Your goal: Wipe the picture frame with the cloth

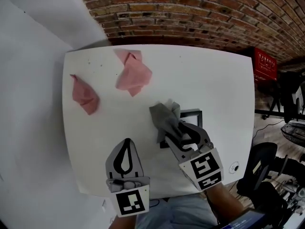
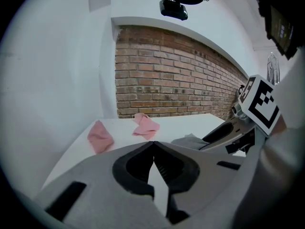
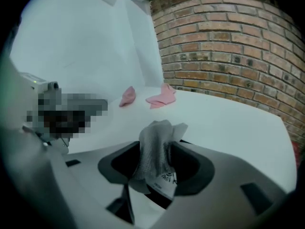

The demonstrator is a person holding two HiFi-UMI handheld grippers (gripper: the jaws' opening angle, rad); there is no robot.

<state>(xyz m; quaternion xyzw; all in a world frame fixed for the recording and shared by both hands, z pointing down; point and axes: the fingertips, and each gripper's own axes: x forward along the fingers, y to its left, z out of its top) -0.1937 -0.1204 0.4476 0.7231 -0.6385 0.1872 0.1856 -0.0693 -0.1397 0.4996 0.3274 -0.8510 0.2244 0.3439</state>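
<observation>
The dark picture frame (image 1: 192,112) lay flat on the white table (image 1: 219,80), right of the middle and toward the near edge. Only its far right corner and a short piece of its near left edge showed. A crumpled grey cloth (image 1: 164,118) covered the frame's left part and was bunched upward in a loose peak.

The right gripper (image 1: 183,133) reached in from the near side and pointed down over the frame. Its jaws stood apart, released, with the cloth's bunched fold rising between them. In the right gripper view the fabric stood slack in the gap and the pads did not squeeze it. A white printed label (image 3: 165,179) hung at the cloth's lower edge. Whether a pad brushed the cloth could not be told.

The left gripper (image 1: 127,143) was held over the near left part of the table, well apart from the frame. Its jaws were clenched tip to tip with nothing between them, and only bare table showed through the slot behind the tips.

Two crumpled pink cloths lay on the far left part of the table, apart from each other. One (image 1: 134,73) was near the far edge and the other (image 1: 86,95) near the left edge.

A brick wall (image 1: 200,8) ran behind the table, a plain white wall (image 1: 28,80) stood to its left, and a red sign (image 1: 265,65) sat at the right against the brick.
</observation>
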